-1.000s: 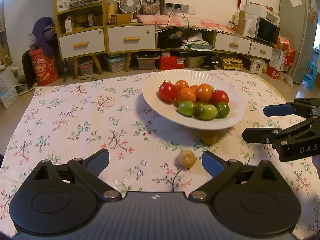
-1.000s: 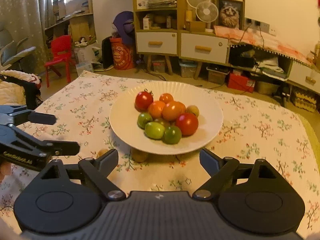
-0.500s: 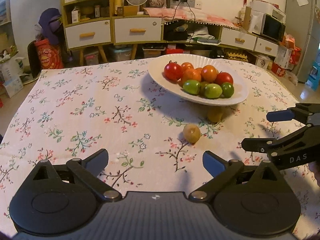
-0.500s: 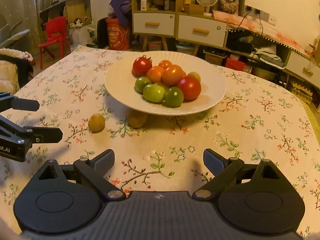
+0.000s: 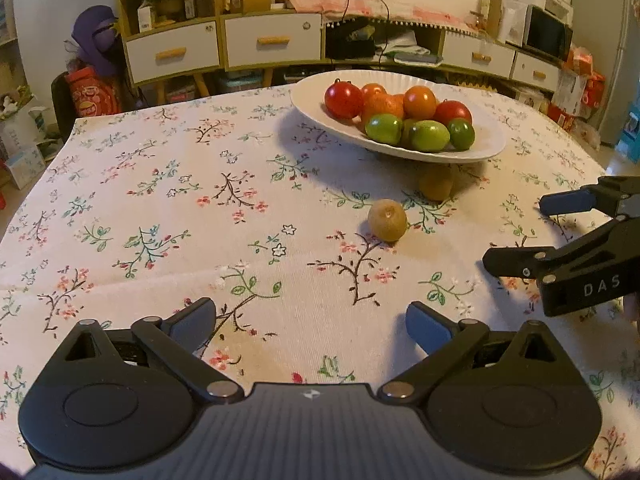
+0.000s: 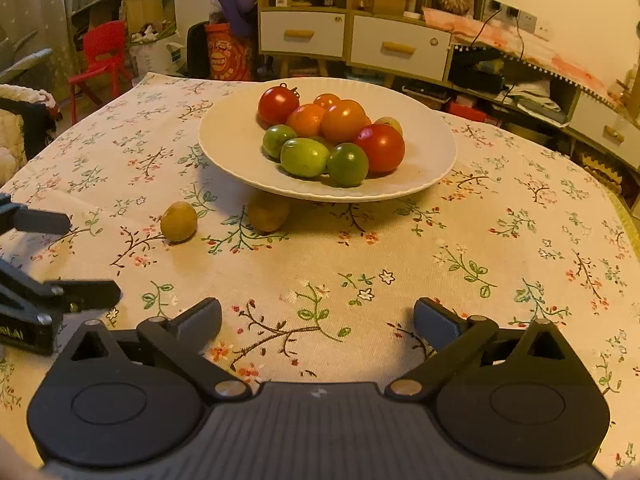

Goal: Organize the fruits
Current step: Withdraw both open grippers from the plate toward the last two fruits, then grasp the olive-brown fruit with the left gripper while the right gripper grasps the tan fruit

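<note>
A white plate (image 5: 312,106) (image 6: 432,160) holds several red, orange and green fruits (image 5: 400,114) (image 6: 332,136). Two yellow-brown fruits lie on the floral cloth: one in the open (image 5: 387,220) (image 6: 179,221), one partly under the plate's rim (image 5: 436,186) (image 6: 267,213). My left gripper (image 5: 310,322) is open and empty, well short of the loose fruit; it also shows at the left of the right wrist view (image 6: 80,258). My right gripper (image 6: 318,322) is open and empty; it also shows at the right of the left wrist view (image 5: 516,230).
The table (image 5: 160,200) is covered with a floral cloth. Behind it stand drawers and shelves (image 5: 224,46), a red chair (image 6: 100,60) and floor clutter. The table edge runs close on the right (image 6: 624,216).
Both grippers have pulled back from the plate and dropped lower; the plate and loose fruits look farther off. Both stay open and empty.
</note>
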`<action>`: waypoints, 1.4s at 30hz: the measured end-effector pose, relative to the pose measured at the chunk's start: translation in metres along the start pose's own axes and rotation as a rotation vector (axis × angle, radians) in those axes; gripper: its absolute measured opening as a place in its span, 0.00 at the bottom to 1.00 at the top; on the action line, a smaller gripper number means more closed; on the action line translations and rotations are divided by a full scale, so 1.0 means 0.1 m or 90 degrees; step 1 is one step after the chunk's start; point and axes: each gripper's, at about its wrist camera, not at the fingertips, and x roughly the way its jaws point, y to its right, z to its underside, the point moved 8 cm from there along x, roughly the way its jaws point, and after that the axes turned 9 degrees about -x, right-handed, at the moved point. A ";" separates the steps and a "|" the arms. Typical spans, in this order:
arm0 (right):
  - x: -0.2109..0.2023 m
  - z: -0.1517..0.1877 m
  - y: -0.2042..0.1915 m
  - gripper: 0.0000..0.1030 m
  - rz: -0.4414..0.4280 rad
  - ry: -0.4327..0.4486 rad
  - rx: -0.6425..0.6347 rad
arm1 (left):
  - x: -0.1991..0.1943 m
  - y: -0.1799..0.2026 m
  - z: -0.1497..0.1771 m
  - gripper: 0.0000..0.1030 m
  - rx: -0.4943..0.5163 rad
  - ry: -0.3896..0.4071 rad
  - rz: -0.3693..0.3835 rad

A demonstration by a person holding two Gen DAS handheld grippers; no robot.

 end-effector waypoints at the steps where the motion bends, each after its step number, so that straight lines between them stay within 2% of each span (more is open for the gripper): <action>1: 0.00 0.00 0.00 0.99 0.000 0.002 0.000 | 0.01 0.00 0.00 1.00 -0.001 0.003 0.000; 10: 0.04 -0.04 0.00 1.00 -0.001 0.017 -0.001 | 0.08 0.06 -0.08 0.99 -0.009 0.038 0.010; 19: 0.07 -0.08 0.11 0.99 0.007 0.022 0.007 | 0.16 0.25 -0.20 0.82 0.012 0.056 0.041; 25: 0.09 -0.09 0.18 0.99 0.013 0.024 0.010 | 0.21 0.36 -0.27 0.65 0.021 0.063 0.061; 32: 0.10 -0.10 0.14 0.99 0.011 0.030 0.001 | 0.22 0.38 -0.31 0.27 0.011 0.058 0.079; 42: 0.16 -0.21 0.02 0.96 -0.003 0.047 -0.001 | 0.15 0.26 -0.30 0.27 -0.006 0.041 0.068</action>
